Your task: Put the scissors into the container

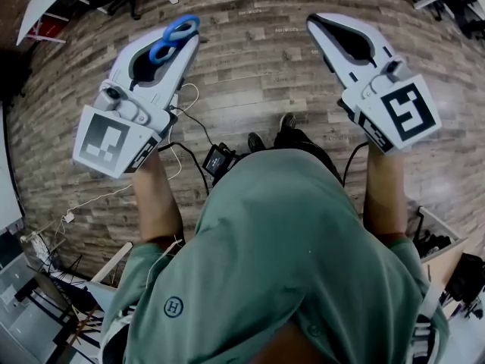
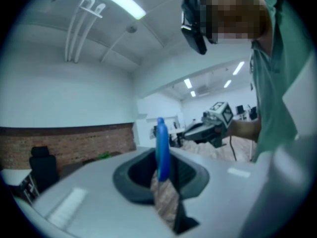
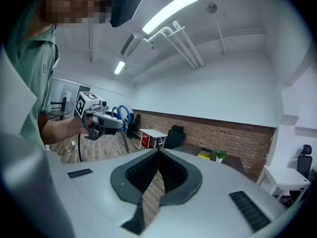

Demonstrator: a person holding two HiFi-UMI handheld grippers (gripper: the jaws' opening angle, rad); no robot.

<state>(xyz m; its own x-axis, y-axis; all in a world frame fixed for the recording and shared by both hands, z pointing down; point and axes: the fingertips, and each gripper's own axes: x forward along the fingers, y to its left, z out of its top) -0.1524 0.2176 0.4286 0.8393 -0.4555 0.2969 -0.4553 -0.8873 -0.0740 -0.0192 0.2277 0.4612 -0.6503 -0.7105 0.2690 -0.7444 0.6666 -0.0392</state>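
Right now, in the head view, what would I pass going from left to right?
Left cube → scissors → black box on the floor → shoes → right cube.

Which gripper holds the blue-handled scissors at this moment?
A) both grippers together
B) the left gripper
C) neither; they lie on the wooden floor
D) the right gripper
B: the scissors stand clamped between the jaws of the left gripper, while the right gripper has its jaws together on nothing.
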